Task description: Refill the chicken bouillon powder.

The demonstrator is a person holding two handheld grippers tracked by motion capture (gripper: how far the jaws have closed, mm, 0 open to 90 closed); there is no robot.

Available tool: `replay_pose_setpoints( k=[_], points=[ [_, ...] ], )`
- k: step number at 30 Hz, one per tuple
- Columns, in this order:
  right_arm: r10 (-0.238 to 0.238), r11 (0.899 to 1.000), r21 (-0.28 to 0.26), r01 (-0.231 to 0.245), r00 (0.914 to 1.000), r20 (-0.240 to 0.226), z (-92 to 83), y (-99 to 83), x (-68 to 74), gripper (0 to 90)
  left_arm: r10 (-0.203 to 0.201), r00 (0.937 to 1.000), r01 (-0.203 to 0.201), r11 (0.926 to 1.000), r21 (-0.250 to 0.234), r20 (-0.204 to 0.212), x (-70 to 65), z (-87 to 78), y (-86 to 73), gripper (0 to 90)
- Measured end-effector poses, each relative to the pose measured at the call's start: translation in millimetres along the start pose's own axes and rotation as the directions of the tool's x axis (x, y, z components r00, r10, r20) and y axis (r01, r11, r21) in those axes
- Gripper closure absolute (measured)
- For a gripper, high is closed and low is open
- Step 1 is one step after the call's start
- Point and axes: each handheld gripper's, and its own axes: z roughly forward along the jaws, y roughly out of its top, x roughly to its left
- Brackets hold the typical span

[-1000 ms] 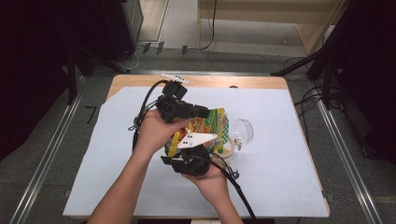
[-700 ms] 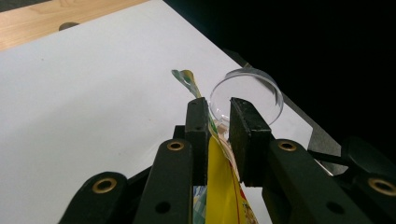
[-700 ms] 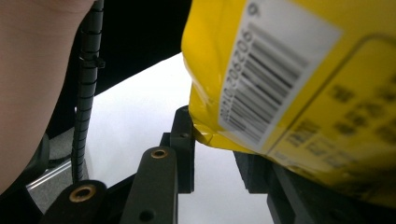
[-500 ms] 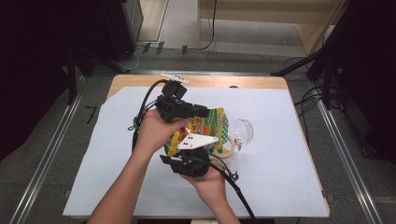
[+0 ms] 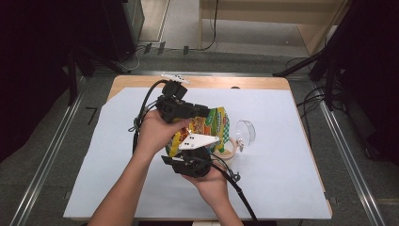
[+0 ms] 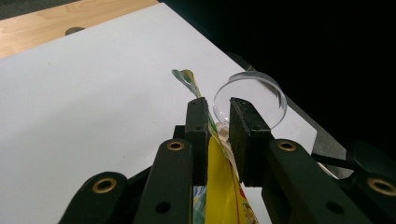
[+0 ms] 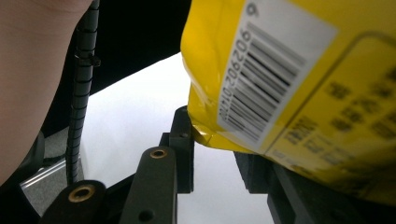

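Observation:
A yellow snack bag is held up over the white sheet between both hands. My left gripper comes in from the left and is shut on the bag's upper edge. In the left gripper view its jaws pinch the thin yellow bag. My right gripper sits just below the bag under its grey plate. In the right gripper view the bag's barcode corner hangs at the right gripper's jaws. White paper shows through the gap between them, so they stand open.
A clear round dish stands on edge to the right of the bag, seen past the jaws as a clear disc. A tape roll lies beside it. White sheet covers the wooden table.

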Motion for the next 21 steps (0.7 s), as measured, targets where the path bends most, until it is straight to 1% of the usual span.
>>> replay_pose_setpoints(
  k=[6,14,21],
  points=[
    [-0.010,1.000,0.002,0.010,1.0000,-0.001,-1.4,-0.4,-1.4,71.7,0.008,1.0000,-0.008,1.0000,-0.001,0.001,-1.3,-0.1,0.2,77.3],
    [-0.003,1.000,0.007,0.003,1.0000,-0.006,-0.9,-0.9,-2.5,71.7,0.011,0.9999,-0.011,0.9999,-0.005,-0.003,-1.3,1.3,-0.2,77.3],
    [-0.008,1.000,0.016,0.008,0.9999,-0.008,-1.9,-0.9,-1.9,71.7,0.003,1.0000,-0.003,1.0000,0.001,0.002,0.0,1.6,-0.7,77.0]
  ],
)
